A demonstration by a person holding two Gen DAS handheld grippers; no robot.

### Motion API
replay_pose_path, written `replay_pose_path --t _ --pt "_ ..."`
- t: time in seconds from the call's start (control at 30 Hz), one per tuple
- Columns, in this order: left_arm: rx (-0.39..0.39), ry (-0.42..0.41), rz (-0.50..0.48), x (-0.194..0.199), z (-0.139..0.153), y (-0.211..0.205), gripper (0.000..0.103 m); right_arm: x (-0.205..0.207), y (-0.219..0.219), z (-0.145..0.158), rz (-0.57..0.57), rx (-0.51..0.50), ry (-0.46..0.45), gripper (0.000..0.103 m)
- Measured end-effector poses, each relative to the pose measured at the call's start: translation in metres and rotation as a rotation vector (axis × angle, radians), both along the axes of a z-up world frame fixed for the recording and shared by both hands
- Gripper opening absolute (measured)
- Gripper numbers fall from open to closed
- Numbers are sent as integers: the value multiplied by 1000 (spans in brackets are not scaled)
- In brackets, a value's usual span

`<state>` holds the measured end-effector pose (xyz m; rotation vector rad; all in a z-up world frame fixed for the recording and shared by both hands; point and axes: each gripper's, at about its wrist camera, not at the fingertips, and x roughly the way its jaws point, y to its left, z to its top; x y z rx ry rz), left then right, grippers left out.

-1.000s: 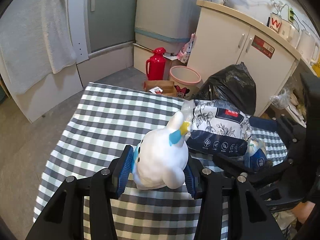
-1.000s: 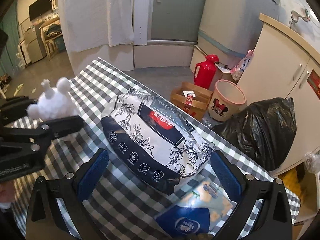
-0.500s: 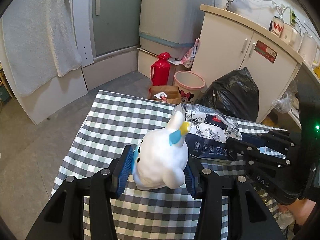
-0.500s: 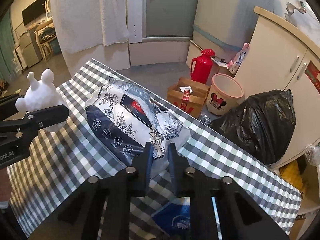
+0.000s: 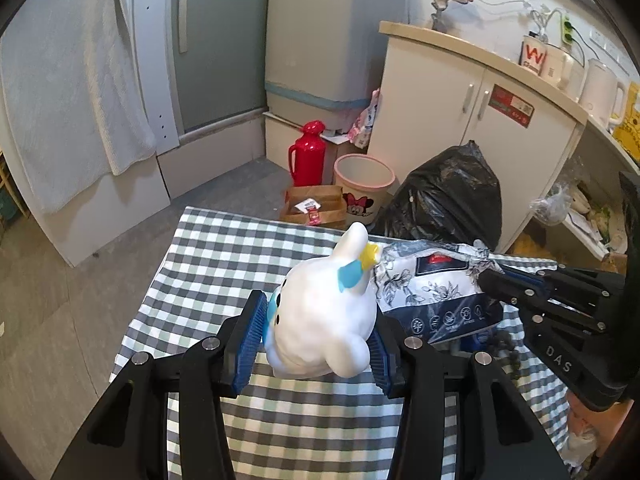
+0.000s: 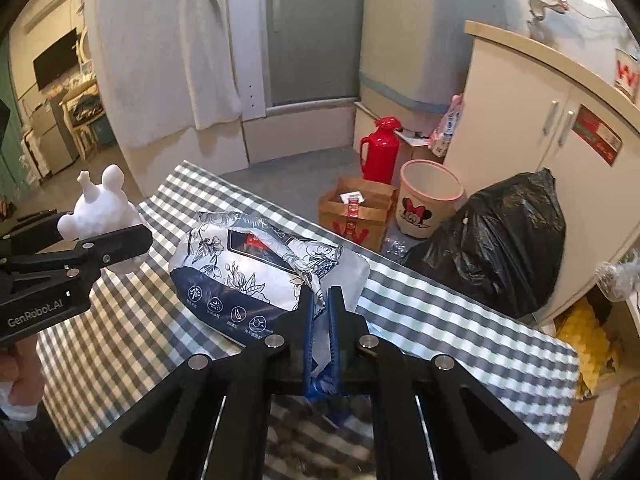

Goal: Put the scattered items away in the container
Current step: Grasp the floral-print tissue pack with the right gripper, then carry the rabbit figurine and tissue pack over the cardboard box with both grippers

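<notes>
Pretty cramped kitchen: grey tiled floor [image 5: 60,300], white cabinet [image 5: 472,120] with beige top, grey washing machine [image 5: 328,40], white towel [image 5: 68,80] hanging, gingham-clothed counter [image 5: 224,264].

Your left gripper [image 5: 318,334] clamps the white plush toy [image 5: 322,320] above the checked tablecloth [image 5: 224,264]; at three o'clock, your right gripper [image 5: 490,280] pinches the floral packet [image 5: 432,292].

a lived-in home kitchen is shown: a cabinet [image 5: 472,120] with kettles [image 5: 600,88] at upper right, a washing machine [image 5: 332,40] at top centre, a red thermos [image 5: 307,154] and bin [image 5: 362,186] on the floor.
</notes>
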<state>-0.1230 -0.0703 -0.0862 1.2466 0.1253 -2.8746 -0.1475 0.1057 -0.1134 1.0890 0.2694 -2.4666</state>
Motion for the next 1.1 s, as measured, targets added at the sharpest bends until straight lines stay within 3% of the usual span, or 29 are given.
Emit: replay_pose_path --t 1.1 --pt "-14 164 -141 65 86 100 48 122 127 111 -222 -61 230 7"
